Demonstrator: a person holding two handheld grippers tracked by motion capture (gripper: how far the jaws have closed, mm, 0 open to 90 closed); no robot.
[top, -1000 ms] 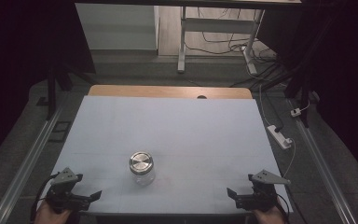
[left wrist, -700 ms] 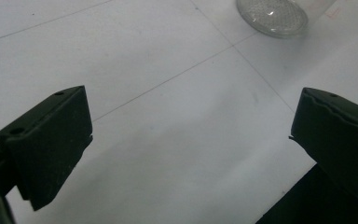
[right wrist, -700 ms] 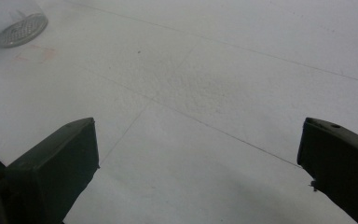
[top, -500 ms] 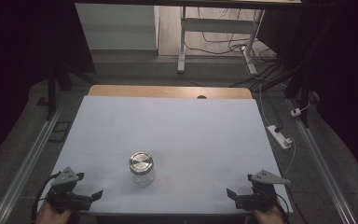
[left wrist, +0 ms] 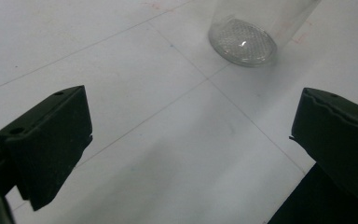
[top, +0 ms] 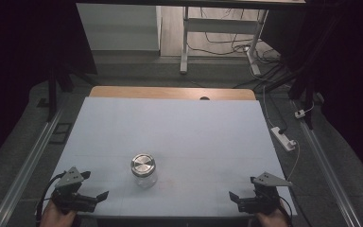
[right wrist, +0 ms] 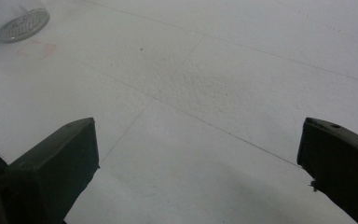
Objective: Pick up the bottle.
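Left gripper [top: 89,196] sat at the worktop [top: 217,137] near edge, fingers apart, empty. The lidded glass jar [top: 143,170] stood upright nearer it. Right gripper [top: 244,201] rested well apart, fingers likewise spread. Risk judged: smooth glass could slip or tip under an off-centre squeeze.

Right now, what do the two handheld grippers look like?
Both the left gripper and the right gripper are black, each with two blocky black jaws. A grey three-cornered plate sits on top of each, and a dark cable trails from each. A hand grips the left one from below.
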